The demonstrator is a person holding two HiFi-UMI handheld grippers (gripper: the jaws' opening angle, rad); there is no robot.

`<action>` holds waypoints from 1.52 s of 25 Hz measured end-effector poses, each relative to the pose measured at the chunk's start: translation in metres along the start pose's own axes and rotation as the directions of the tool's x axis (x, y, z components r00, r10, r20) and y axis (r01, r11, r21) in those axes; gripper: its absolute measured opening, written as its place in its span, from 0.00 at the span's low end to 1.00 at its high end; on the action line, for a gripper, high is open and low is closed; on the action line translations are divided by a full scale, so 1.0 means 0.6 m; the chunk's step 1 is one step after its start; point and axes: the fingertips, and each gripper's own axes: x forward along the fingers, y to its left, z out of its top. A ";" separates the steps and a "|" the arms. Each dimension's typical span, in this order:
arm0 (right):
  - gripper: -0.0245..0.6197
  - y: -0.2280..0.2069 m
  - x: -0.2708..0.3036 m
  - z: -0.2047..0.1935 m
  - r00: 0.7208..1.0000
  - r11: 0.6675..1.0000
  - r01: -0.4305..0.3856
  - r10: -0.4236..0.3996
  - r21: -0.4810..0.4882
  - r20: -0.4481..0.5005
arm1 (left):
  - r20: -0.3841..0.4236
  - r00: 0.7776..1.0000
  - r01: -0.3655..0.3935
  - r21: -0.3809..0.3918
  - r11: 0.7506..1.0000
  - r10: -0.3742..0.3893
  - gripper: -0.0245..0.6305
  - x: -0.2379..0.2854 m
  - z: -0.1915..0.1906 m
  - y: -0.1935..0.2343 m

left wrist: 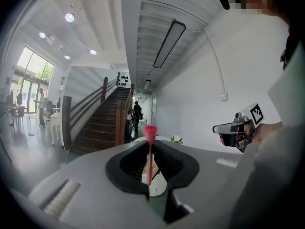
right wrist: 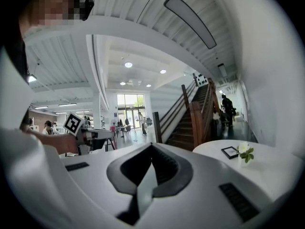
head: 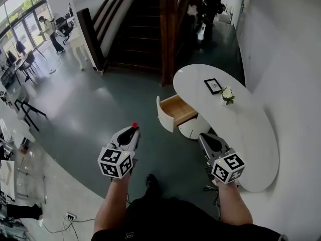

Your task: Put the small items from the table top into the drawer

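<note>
Bright daylight from the windows (edges bend fisheye-wise), soft glare on the floor.

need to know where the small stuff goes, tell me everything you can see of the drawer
The drawer is pulled open from the left edge of the white oval table, as the head view shows it. Its front panel is white and curved, and the inside looks like bare light wood. Nothing shows inside it. It sits level, joined only to the table, with a white rounded pedestal just below it.
</note>
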 end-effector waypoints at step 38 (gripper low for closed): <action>0.04 -0.126 0.549 0.001 0.988 0.995 0.061 -0.050 0.074 -0.147 | -0.058 0.993 0.095 -0.086 0.992 -0.100 0.12 0.322 -0.017 0.433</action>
